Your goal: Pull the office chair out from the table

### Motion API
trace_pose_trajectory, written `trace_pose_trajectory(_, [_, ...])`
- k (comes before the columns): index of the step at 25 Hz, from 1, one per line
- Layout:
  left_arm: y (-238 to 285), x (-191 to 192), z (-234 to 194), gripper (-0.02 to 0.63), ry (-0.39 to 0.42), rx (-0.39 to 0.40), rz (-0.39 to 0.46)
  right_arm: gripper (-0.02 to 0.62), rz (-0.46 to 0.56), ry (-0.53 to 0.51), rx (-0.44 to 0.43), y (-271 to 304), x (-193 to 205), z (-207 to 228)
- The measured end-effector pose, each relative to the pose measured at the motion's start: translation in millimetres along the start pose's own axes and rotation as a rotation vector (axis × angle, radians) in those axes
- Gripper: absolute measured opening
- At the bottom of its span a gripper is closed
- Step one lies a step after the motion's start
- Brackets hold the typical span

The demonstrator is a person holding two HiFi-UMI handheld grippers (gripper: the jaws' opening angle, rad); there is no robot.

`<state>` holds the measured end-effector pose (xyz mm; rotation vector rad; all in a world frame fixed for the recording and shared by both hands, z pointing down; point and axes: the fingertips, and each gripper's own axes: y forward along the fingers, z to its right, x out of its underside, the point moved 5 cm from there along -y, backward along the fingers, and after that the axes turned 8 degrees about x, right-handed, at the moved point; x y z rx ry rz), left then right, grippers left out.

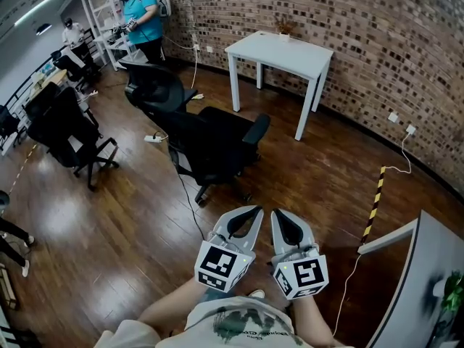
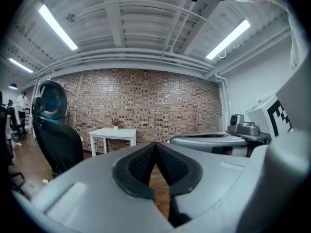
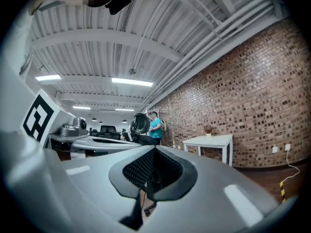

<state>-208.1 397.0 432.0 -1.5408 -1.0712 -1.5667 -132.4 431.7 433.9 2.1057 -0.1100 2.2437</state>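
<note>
The black office chair (image 1: 217, 147) stands on the dark wooden floor (image 1: 116, 223), apart from the white table (image 1: 279, 53) and nearer to me than the table is; no part of the chair sits under the tabletop. One of its armrests faces the table. The table stands against a curved brick wall (image 1: 362, 42) and has a small potted plant (image 1: 284, 26) on its far edge. A cable runs across the floor past the chair's wheels to a white power strip (image 1: 152, 138) just left of it. Low in the head view, my left gripper (image 1: 249, 212) and right gripper (image 1: 280, 213) sit side by side, both pointing toward the chair and not touching it. Each gripper's own view shows its ridged pads pressed together with nothing between them. Behind the task chair is a second black chair (image 1: 156, 85), and a third (image 1: 69, 125) stands well to the left. A person in a teal shirt (image 1: 143, 17) stands at white shelving in the far corner. A yellow-and-black striped strip (image 1: 373, 201) lies on the floor to the right.
</note>
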Motion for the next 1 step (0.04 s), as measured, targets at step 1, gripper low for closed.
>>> trace_pose_trajectory(1, [0.8, -0.3, 0.6, 0.017, -0.001, -0.002, 0.002, 0.000, 0.002, -0.001, -0.001, -0.5, -0.1, 0.6])
